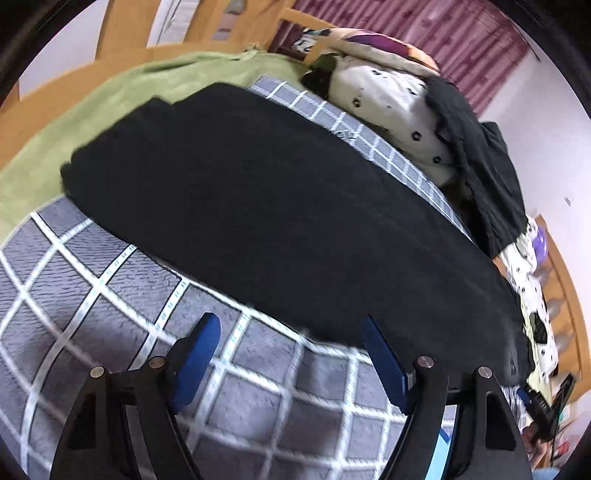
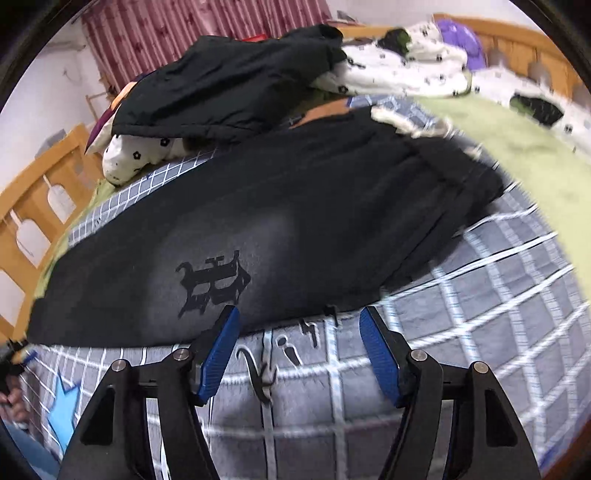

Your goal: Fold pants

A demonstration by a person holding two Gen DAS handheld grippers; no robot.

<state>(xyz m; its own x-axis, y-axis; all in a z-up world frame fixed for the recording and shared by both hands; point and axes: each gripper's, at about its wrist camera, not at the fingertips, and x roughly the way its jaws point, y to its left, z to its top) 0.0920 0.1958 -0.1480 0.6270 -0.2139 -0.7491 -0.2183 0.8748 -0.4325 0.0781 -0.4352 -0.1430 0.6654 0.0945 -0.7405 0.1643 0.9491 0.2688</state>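
Black pants [image 1: 280, 206] lie stretched flat across a grey checked blanket [image 1: 110, 295] on a bed. In the right wrist view the pants [image 2: 295, 206] show a grey faded patch with a black gothic logo [image 2: 212, 282]. My left gripper [image 1: 290, 325] is open and empty, just in front of the pants' near edge. My right gripper [image 2: 299, 314] is open and empty, its fingertips at the pants' near edge beside the logo. Both hover over the blanket.
A green sheet [image 1: 110, 96] lies under the blanket. A white spotted duvet [image 1: 399, 110] with a black garment [image 2: 229, 81] on top is heaped behind the pants. A wooden bed frame [image 2: 33, 206] rims the bed. A pink curtain [image 2: 184, 33] hangs behind.
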